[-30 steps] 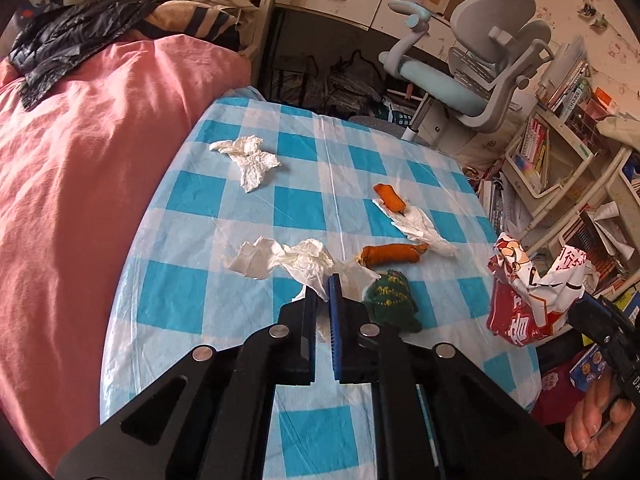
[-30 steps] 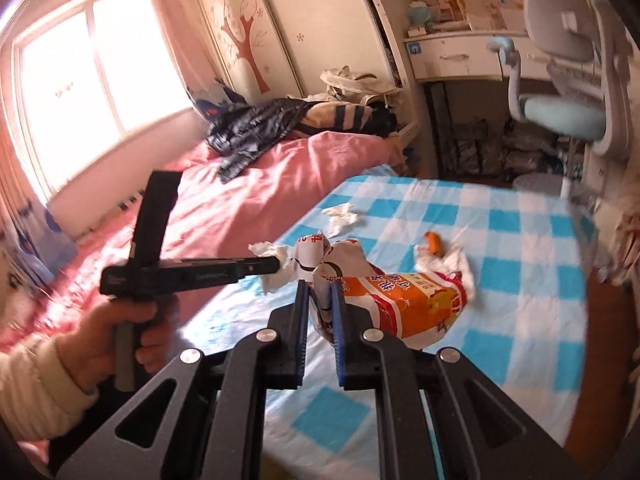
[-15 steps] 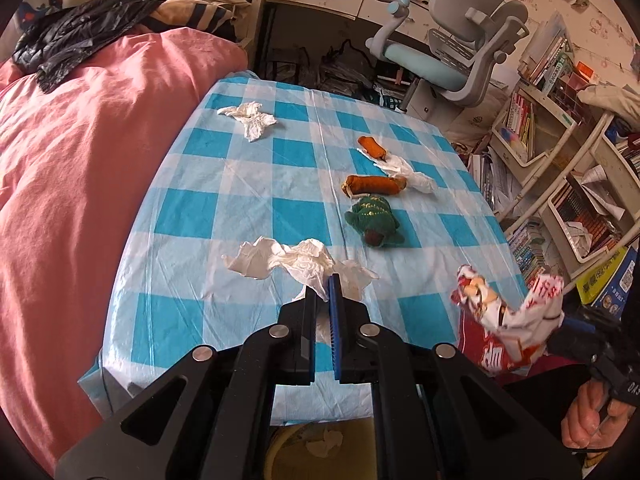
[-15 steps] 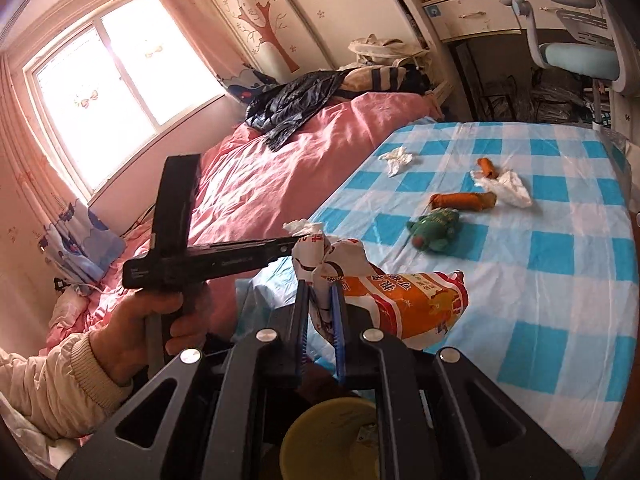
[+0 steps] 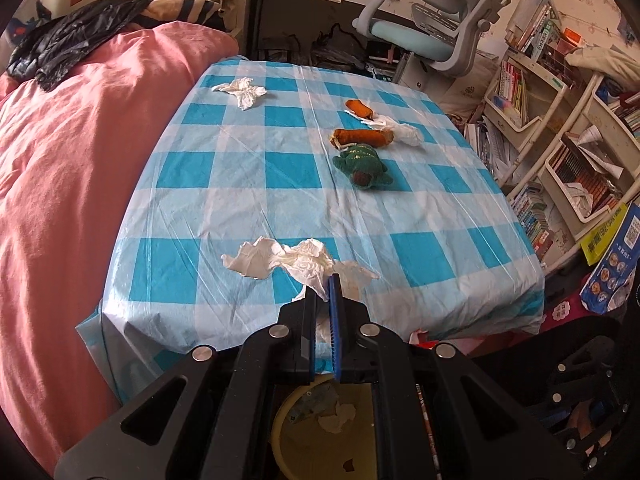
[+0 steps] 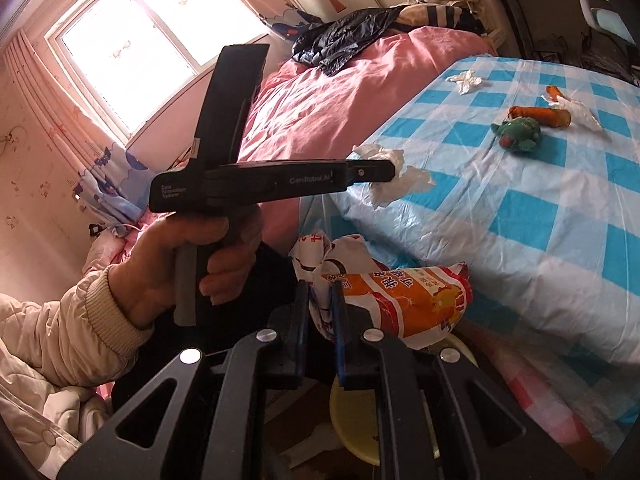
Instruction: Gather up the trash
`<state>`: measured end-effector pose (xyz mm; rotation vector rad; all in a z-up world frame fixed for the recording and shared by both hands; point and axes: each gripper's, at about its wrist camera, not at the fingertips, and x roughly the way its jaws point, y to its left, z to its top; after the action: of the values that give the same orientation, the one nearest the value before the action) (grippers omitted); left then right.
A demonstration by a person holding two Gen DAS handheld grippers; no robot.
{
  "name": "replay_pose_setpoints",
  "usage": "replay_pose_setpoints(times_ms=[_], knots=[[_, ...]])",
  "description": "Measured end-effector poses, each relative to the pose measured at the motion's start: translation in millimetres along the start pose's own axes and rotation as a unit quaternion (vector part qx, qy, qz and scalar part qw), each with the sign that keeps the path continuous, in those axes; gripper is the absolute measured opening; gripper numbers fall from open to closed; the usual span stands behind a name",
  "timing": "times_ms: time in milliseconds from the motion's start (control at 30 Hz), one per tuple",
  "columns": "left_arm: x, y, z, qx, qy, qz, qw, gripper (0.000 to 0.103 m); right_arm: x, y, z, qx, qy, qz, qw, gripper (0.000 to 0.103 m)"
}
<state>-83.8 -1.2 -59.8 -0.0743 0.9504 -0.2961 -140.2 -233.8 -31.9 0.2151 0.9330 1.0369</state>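
My left gripper is shut on a crumpled white tissue, held past the near edge of the checked table; it shows from the side in the right wrist view with the tissue. My right gripper is shut on an orange and white snack bag held beside the table, above a yellow bin. The bin lies below my left gripper with paper scraps inside. Another tissue lies at the table's far left.
A green plush turtle, an orange wrapper, a smaller orange piece and a white wrapper lie on the table. A pink bed is left, an office chair behind, bookshelves right.
Both grippers pulled back from over the table toward its near edge, carrying the tissue and the snack bag. The yellow bin has come into view below them.
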Motion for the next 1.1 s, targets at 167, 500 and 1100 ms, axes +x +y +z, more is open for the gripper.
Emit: replay_pose_setpoints(times_ms=[167, 500, 1100], knots=[[0, -11, -13, 0.021, 0.013, 0.004, 0.9997, 0.006, 11, 5, -12, -0.01, 0.041, -0.018, 0.999, 0.019], [11, -38, -51, 0.082, 0.079, -0.002, 0.9935, 0.006, -20, -11, -13, 0.017, -0.021, -0.1, 0.995, 0.052], [-21, -43, -51, 0.096, -0.033, 0.107, 0.9891, 0.082, -30, -46, -10, 0.064, -0.063, -0.311, 0.946, 0.076]])
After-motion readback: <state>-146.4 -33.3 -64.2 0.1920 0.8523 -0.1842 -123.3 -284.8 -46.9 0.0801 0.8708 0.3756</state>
